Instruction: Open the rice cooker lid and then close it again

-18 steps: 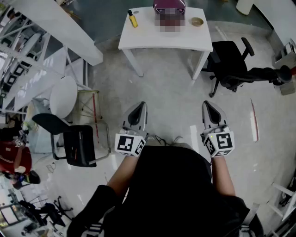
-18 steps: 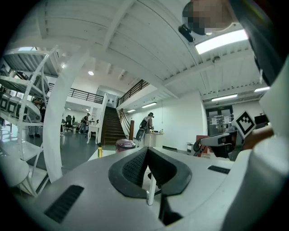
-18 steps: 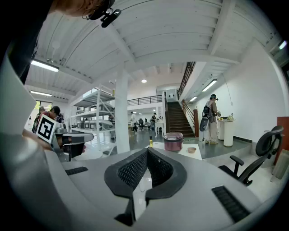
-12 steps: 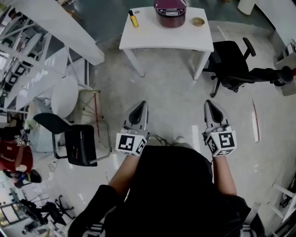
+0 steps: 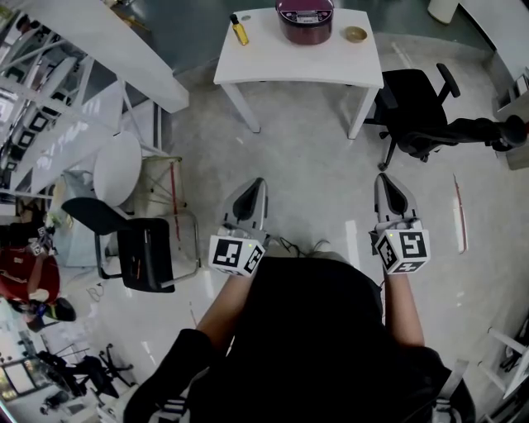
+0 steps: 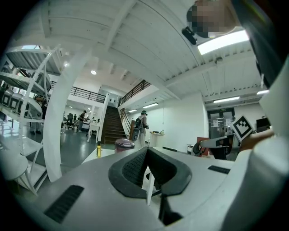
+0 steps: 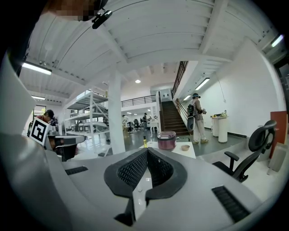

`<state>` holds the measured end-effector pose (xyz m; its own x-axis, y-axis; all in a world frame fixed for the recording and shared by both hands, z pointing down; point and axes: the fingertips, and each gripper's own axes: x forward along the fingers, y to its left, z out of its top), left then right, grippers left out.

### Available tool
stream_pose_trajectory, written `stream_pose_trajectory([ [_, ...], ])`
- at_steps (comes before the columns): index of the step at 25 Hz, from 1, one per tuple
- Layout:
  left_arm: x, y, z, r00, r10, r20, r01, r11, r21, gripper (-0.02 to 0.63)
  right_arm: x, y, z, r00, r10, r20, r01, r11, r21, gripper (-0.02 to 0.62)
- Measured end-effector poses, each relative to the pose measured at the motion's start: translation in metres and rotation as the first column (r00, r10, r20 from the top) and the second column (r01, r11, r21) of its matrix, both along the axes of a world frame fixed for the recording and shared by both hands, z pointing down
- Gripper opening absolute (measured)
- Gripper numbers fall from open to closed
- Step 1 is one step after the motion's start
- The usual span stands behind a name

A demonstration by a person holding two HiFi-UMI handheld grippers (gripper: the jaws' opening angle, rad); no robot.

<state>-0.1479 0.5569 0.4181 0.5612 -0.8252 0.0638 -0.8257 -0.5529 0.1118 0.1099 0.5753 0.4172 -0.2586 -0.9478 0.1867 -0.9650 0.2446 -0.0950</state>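
Note:
A maroon rice cooker with its lid down stands at the far edge of a white table, well ahead of me across bare floor. It also shows small in the left gripper view and the right gripper view. My left gripper and right gripper are held out side by side in front of my body. Both point toward the table and are far short of it. Each is shut with nothing between its jaws, as the left gripper and right gripper show in their own views.
On the table a yellow bottle lies left of the cooker and a small bowl sits to its right. A black office chair stands right of the table. A black chair and round white table are at my left.
The table and cooker have slid slightly up in the head view. The right gripper has drifted a little to the right. Both grippers stay shut.

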Motion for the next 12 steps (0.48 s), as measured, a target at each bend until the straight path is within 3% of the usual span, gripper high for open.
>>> stream_pose_trajectory([
  [12, 0.011, -0.001, 0.002, 1.0, -0.029, 0.004, 0.029, 1.0, -0.001, 0.008, 0.015, 0.006, 0.014, 0.998, -0.057, 0.029, 0.058, 0.997, -0.04, 0.007],
])
